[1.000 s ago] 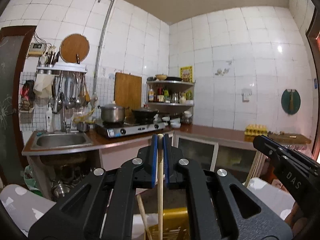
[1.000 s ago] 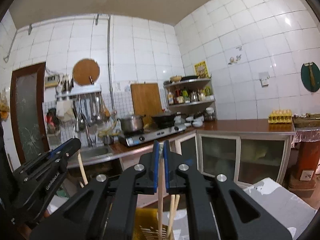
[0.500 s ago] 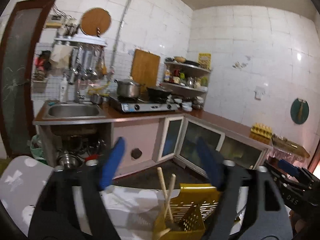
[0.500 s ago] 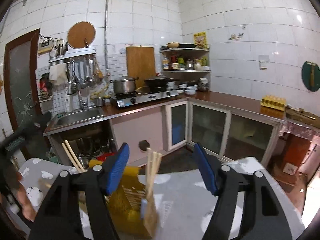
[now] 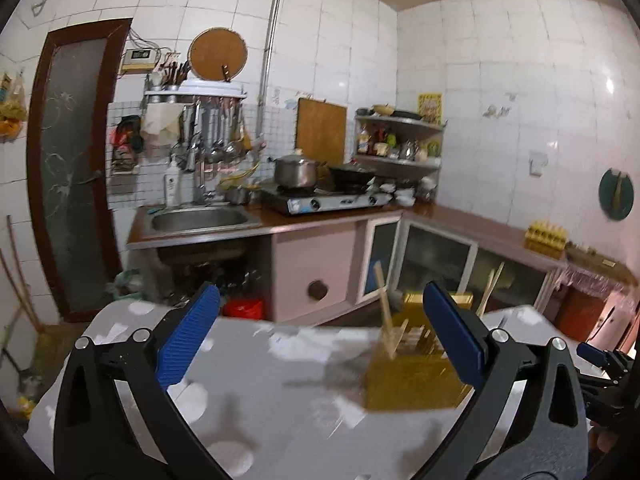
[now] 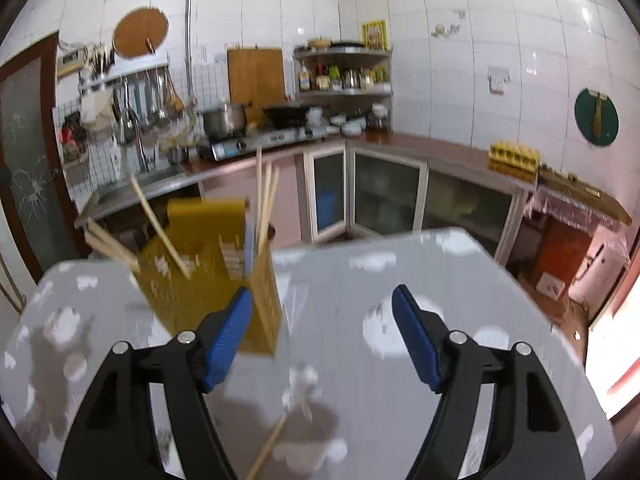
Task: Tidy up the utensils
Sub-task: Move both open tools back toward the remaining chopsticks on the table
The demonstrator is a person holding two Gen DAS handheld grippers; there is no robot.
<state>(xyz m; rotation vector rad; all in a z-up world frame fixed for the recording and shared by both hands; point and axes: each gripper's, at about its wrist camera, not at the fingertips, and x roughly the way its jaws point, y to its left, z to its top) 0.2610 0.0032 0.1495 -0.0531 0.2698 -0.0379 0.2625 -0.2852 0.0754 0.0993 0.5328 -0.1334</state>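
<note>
A yellow slotted utensil holder (image 6: 208,276) stands on the grey table (image 6: 360,320) with several wooden chopsticks (image 6: 264,204) upright or leaning in it. It also shows in the left wrist view (image 5: 412,364), blurred, with a chopstick (image 5: 384,316) sticking up. One loose chopstick (image 6: 266,450) lies on the table near my right gripper. My left gripper (image 5: 320,336) is open and empty, left of the holder. My right gripper (image 6: 322,340) is open and empty, just right of the holder.
The table has a grey cloth with white patches (image 5: 256,400). Behind it run a kitchen counter with a sink (image 5: 200,220), a stove with pots (image 5: 320,200) and a corner shelf (image 5: 400,148). A door (image 5: 68,168) is at left.
Both grippers opened and let go of their chopsticks, which now stand in the yellow holder. Both grippers then pulled back and up from the holder.
</note>
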